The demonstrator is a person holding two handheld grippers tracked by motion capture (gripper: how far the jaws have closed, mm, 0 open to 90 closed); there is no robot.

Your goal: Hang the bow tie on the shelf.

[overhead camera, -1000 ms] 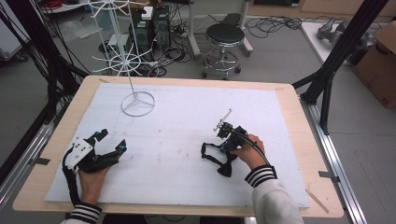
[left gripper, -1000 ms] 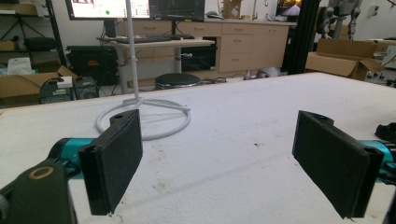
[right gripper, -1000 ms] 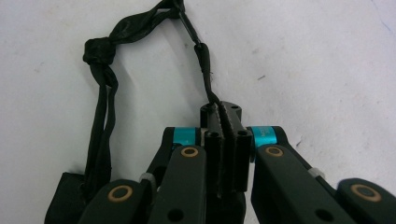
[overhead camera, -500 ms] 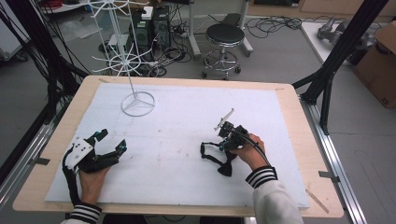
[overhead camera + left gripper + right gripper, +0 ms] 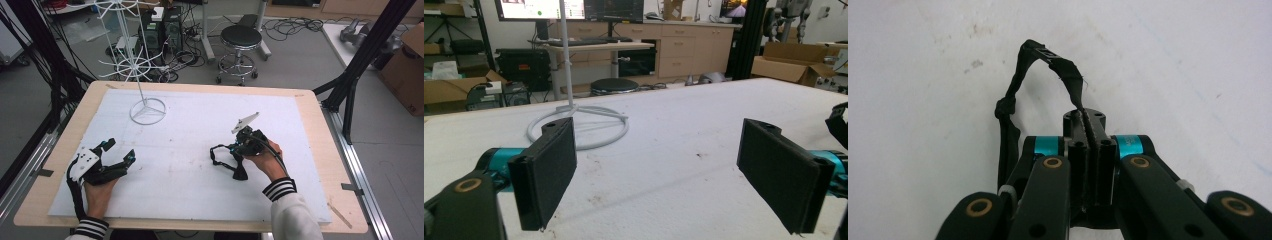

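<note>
White foam sheet (image 5: 200,150) over a wooden tabletop, cables and a round black stool (image 5: 241,37) on the floor beyond. Right gripper (image 5: 239,161), right of the white wire rack's ring base (image 5: 147,111): jaws pressed together on a thin black fabric strap (image 5: 1018,85); right gripper view shows it looping up. Left gripper (image 5: 119,151), nearer than that base: jaws wide apart, nothing between

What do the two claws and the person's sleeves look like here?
Both are black linkage frames with teal collars behind flat, rectangular black pads and brass-coloured pivot rivets. The left claw carries a white plate on its body; the right claw has a grey three-cornered plate on top and a black cable trailing back over the hand. The sleeves are white with black-and-white striped cuffs.
</note>
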